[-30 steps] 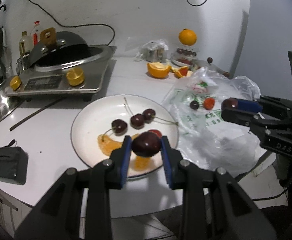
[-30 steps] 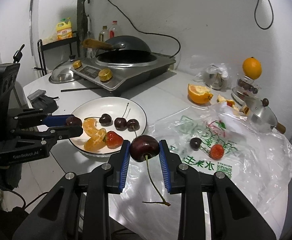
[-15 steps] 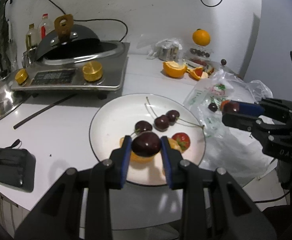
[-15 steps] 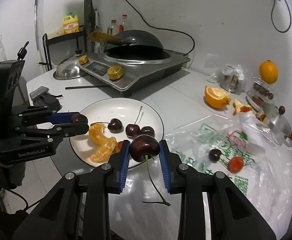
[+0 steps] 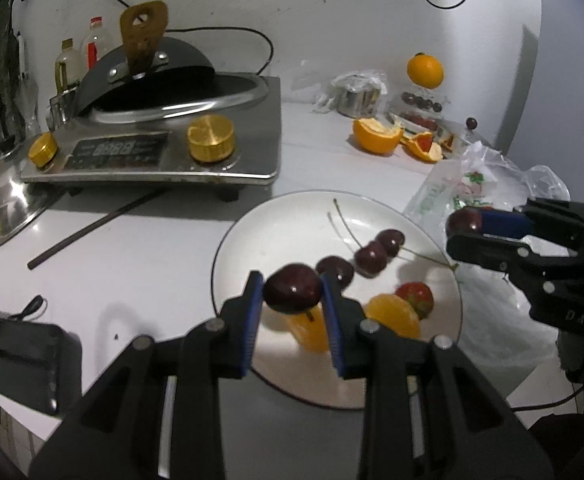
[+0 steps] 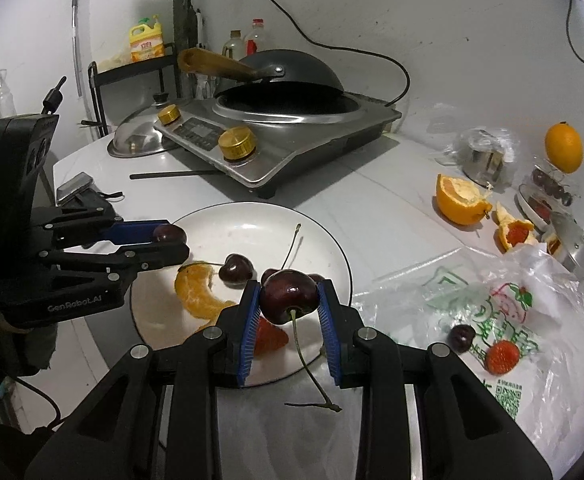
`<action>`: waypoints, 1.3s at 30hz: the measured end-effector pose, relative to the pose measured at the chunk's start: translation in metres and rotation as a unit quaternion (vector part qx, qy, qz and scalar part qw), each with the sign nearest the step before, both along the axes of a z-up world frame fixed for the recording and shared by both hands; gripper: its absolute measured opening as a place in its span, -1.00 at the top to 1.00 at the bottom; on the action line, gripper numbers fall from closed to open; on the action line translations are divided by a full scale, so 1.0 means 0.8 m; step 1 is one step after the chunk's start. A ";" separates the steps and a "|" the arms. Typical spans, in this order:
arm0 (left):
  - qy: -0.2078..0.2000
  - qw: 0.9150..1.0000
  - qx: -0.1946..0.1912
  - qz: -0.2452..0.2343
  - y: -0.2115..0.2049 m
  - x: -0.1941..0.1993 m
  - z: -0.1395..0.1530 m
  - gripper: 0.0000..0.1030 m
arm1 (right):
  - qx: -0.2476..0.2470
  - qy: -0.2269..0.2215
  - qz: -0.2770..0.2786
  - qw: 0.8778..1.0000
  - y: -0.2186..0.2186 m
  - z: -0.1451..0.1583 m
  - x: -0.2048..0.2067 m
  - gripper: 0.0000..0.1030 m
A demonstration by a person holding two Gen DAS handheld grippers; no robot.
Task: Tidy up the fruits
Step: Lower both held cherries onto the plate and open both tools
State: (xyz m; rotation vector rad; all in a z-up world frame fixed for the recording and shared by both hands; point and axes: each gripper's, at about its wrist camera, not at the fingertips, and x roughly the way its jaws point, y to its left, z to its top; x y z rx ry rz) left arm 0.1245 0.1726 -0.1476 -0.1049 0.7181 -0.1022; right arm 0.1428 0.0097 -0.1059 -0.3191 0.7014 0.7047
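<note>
Over the white plate [image 6: 331, 248]: left hand-held gripper [image 5: 292, 292] clamped on a dark cherry [image 5: 292, 289]; right hand-held gripper [image 6: 289, 298] clamped on a stemmed cherry [image 6: 289, 296]. Farther back, induction cooker [image 5: 164, 148] on the surface [image 5: 132, 248].

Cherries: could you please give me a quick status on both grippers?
Left gripper shut on a cherry over the plate. Right gripper shut on a stemmed cherry at the plate's edge. Nothing in the way.
</note>
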 end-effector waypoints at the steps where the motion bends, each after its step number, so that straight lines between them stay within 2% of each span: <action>1: 0.000 1.000 0.001 -0.001 0.001 0.004 -0.001 0.42 | 0.002 0.001 -0.002 1.000 0.002 -0.001 0.003 0.40; 11: 0.011 1.000 0.007 -0.018 0.003 0.037 -0.009 0.41 | 0.008 0.005 -0.008 1.000 0.017 -0.005 0.026 0.40; 20: 0.028 0.999 -0.006 -0.017 0.004 0.047 -0.020 0.37 | 0.000 0.010 -0.002 1.000 0.038 -0.014 0.042 0.40; 23: 0.020 1.000 -0.012 -0.017 0.008 0.043 -0.015 0.24 | -0.001 0.009 0.003 1.000 0.051 -0.014 0.045 0.40; 24: 0.018 1.000 -0.012 -0.015 0.009 0.042 -0.014 -0.05 | -0.001 0.008 0.005 1.000 0.056 -0.014 0.047 0.40; 25: 0.014 1.000 -0.014 -0.012 0.011 0.040 -0.012 -0.20 | -0.001 0.008 0.007 1.000 0.060 -0.015 0.048 0.40; 39: 0.009 1.000 -0.014 0.024 0.043 0.018 -0.007 -0.21 | -0.014 0.033 0.010 0.999 0.098 -0.033 0.070 0.40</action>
